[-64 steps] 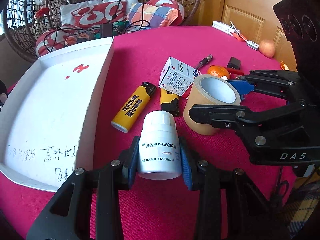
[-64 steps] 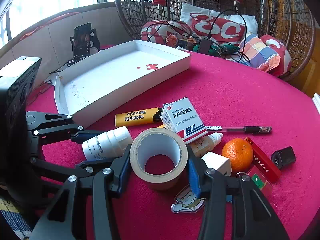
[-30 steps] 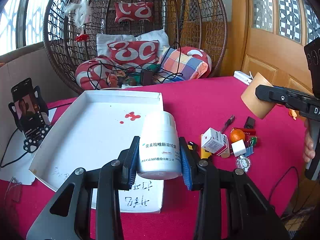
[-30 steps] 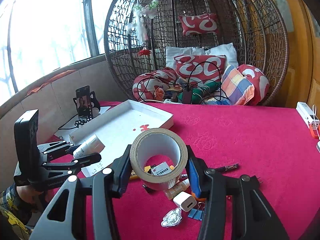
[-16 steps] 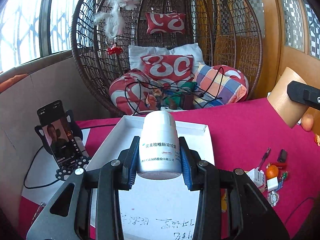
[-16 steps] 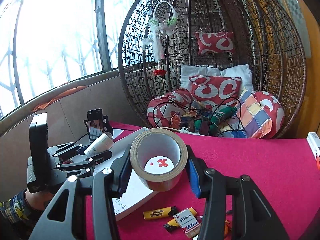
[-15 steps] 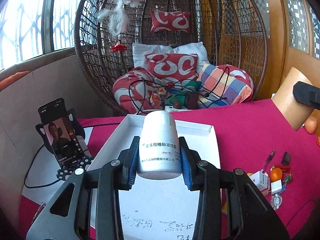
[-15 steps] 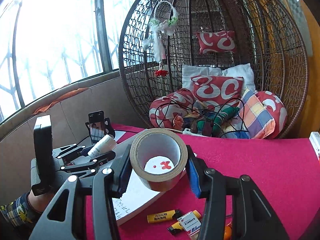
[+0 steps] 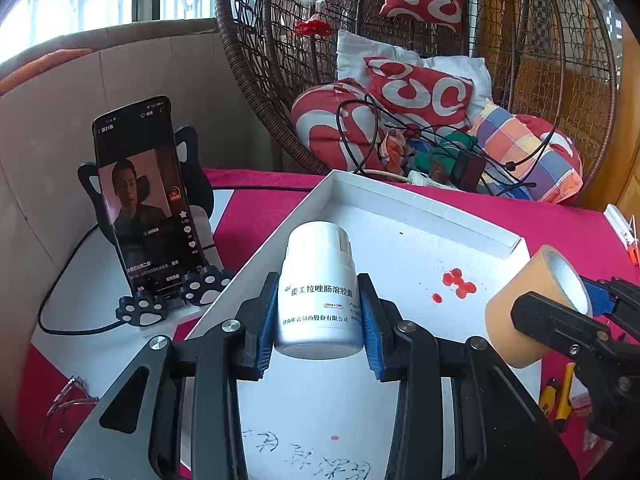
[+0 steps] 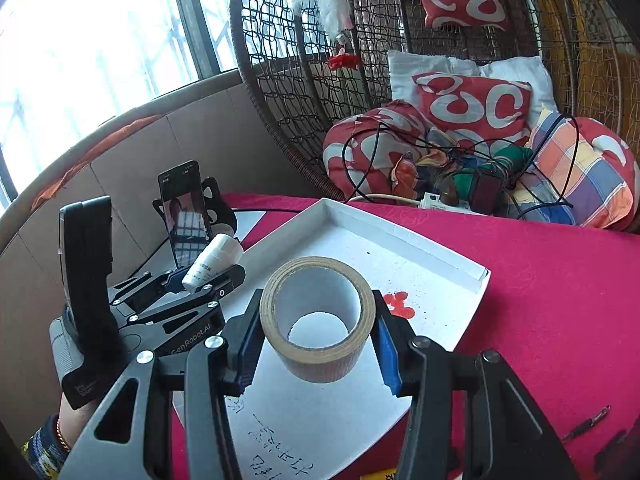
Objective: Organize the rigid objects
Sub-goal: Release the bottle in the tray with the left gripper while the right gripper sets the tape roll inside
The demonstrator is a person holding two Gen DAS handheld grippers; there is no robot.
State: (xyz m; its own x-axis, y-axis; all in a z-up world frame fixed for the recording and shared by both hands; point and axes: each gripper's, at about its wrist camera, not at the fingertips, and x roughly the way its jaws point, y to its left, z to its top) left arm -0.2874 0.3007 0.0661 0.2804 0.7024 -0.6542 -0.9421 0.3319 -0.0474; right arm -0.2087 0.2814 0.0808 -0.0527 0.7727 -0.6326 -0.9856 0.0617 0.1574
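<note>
My left gripper (image 9: 318, 316) is shut on a white pill bottle (image 9: 318, 292) with Chinese print, held above the near left part of the white tray (image 9: 420, 208). My right gripper (image 10: 316, 330) is shut on a roll of brown tape (image 10: 318, 316), held above the same tray (image 10: 440, 256). The tape roll also shows in the left wrist view (image 9: 532, 304), at the right over the tray's edge. The bottle in the left gripper shows in the right wrist view (image 10: 214, 258), at the left. The tray floor has red marks (image 9: 456, 284) and black writing.
A phone on a black paw stand (image 9: 140, 208) stands left of the tray. A wicker hanging chair with cushions and cables (image 9: 420, 92) is behind the red table. Yellow lighters (image 9: 558, 400) lie right of the tray. A pen (image 10: 586, 424) lies on the cloth.
Both grippers have come down and forward over the white tray with their loads. The tray now fills more of both views and the clutter on the table has dropped out of sight.
</note>
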